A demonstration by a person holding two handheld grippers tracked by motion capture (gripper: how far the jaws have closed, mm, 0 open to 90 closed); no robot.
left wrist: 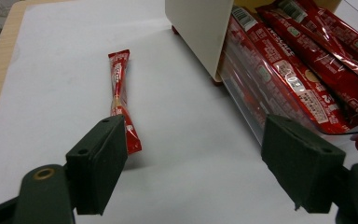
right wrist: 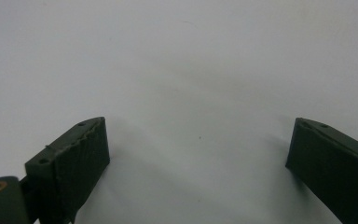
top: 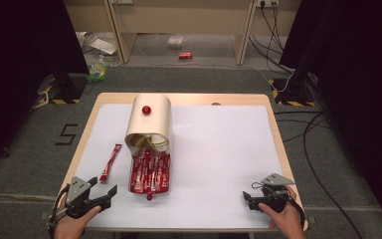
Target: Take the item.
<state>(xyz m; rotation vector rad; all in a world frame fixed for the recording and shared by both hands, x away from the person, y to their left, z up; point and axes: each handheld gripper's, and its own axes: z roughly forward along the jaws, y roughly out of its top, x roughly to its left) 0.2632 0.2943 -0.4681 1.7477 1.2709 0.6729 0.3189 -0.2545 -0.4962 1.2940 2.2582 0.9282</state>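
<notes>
High view: a single red sachet (top: 110,162) lies flat on the white table cover (top: 219,149), apart from and to the left of the clear tray (top: 149,174) of matching red sachets. Its long axis runs from the near edge toward the far edge, with the far end tilted slightly right, toward the cream curved lid (top: 150,122) raised over the tray's far end. A red knob (top: 146,110) sits on top of that lid.

The left gripper (top: 104,191) rests near the front-left corner of the table, jaws spread wide and holding nothing, aimed toward the sachet and the tray. In the left gripper view, the sachet (left wrist: 120,98) extends away from the camera; its near end lies just beside the left-hand jaw, and the tray (left wrist: 298,70) lies beyond the right-hand jaw.

The right gripper (top: 247,200) rests near the front-right corner, well apart from the sachets. In the right gripper view its jaws stand wide apart and empty over the bare cover (right wrist: 191,70).
</notes>
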